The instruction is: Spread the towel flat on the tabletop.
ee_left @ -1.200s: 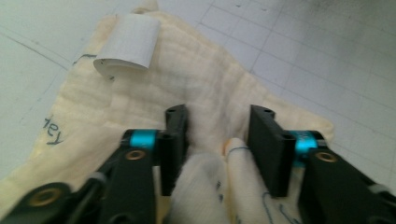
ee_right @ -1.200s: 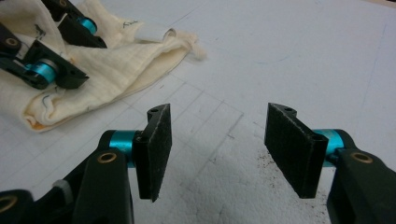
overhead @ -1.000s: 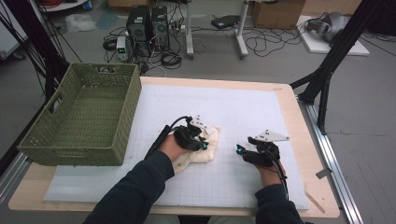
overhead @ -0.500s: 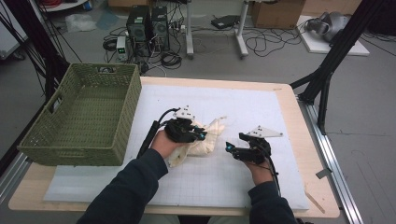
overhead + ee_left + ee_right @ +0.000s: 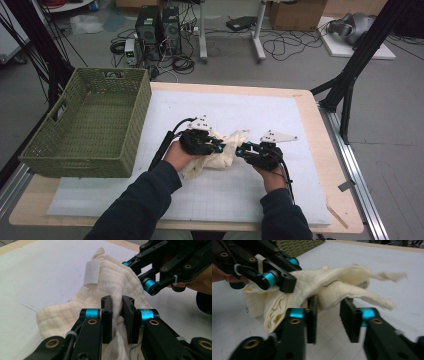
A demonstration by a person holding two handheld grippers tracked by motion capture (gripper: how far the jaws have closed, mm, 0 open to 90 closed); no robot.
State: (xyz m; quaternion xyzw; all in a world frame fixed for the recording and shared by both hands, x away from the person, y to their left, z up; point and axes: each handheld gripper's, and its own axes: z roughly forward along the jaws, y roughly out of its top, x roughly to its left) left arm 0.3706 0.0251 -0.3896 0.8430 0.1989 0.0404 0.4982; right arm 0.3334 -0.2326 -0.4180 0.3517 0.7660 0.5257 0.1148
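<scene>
A crumpled cream cloth (image 5: 221, 156) lies bunched in the middle of the white mat (image 5: 240, 107). My left gripper (image 5: 219, 146) is shut on a fold of the cloth (image 5: 117, 280), whose fabric is pinched between its jaws (image 5: 117, 305). A white label (image 5: 90, 273) hangs from the cloth's upper edge. From the opposite side my right gripper (image 5: 241, 150) stands open, and a lifted flap of the cloth (image 5: 342, 273) reaches into the gap between its jaws (image 5: 329, 305). The left gripper (image 5: 274, 273) shows in the right gripper view, and the right gripper (image 5: 152, 277) in the left gripper view.
A green woven basket (image 5: 85, 125) stands on the table's left side, its near wall beside my left forearm. The wooden table edge (image 5: 320, 150) borders the mat on the right. Cables and computer boxes sit on the floor beyond the table.
The left gripper raised and pulled the cloth leftward, then settled back near the centre. The right gripper moved left up to the cloth, so the two now face each other closely.
</scene>
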